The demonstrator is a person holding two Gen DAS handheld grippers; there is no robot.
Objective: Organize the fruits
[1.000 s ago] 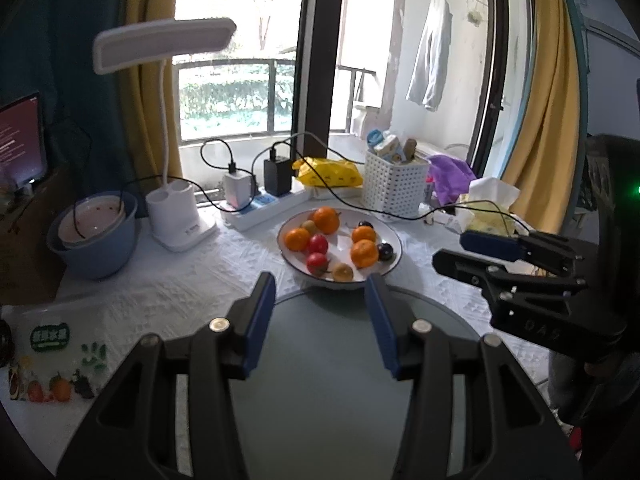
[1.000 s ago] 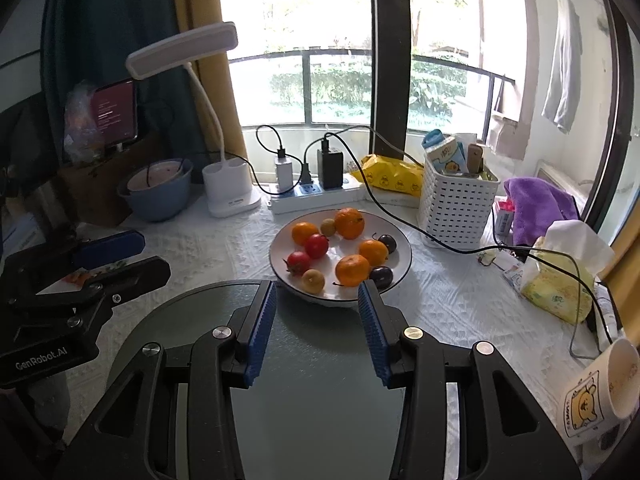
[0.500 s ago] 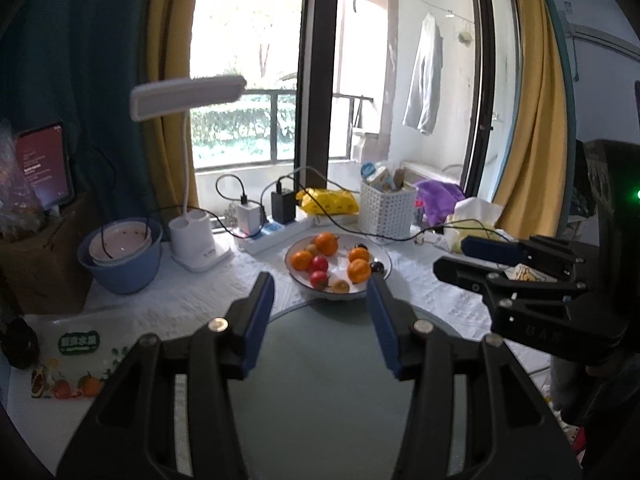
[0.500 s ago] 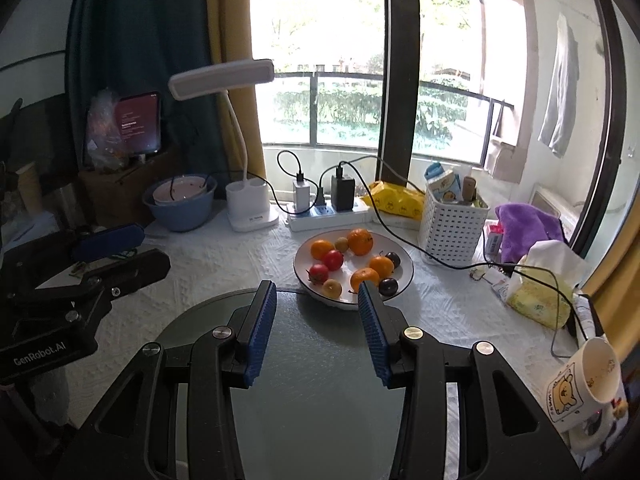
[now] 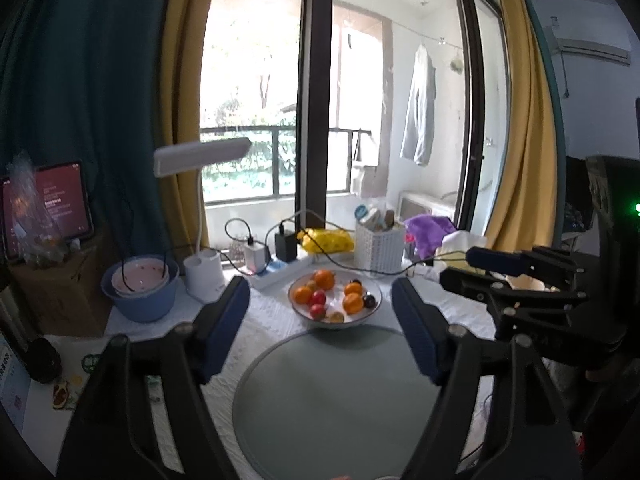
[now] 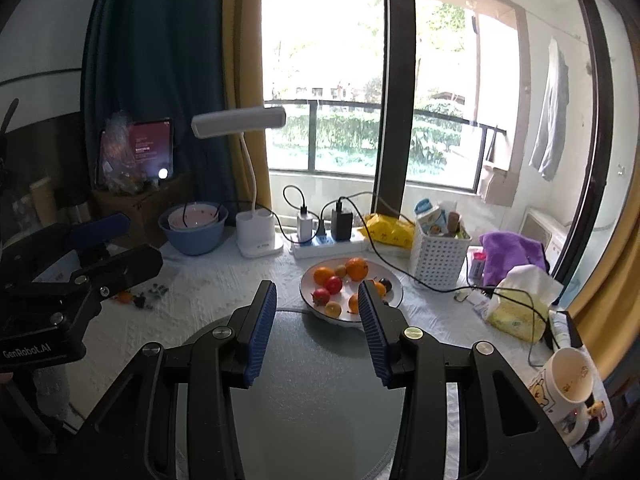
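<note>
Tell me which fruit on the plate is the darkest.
The dark plum at the plate's right edge; the other fruits are orange, red or yellow.

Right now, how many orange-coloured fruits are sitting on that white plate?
4 on the plate: one at the back, one back left, one mid-right, one front right. The right gripper's finger partly hides two in its own view.

Glossy plate (image 5: 374, 309), textured cloth (image 6: 208, 292).

Fruit plate (image 5: 374, 307) sits on table (image 5: 264, 320), just behind round mat (image 5: 340, 400). Lamp base (image 5: 204, 276) and stacked bowls (image 5: 140, 288) left of plate. Power strip (image 5: 276, 272) behind plate. Basket (image 5: 380, 250) behind-right. Mug (image 6: 568, 384) at far right, near edge.
</note>
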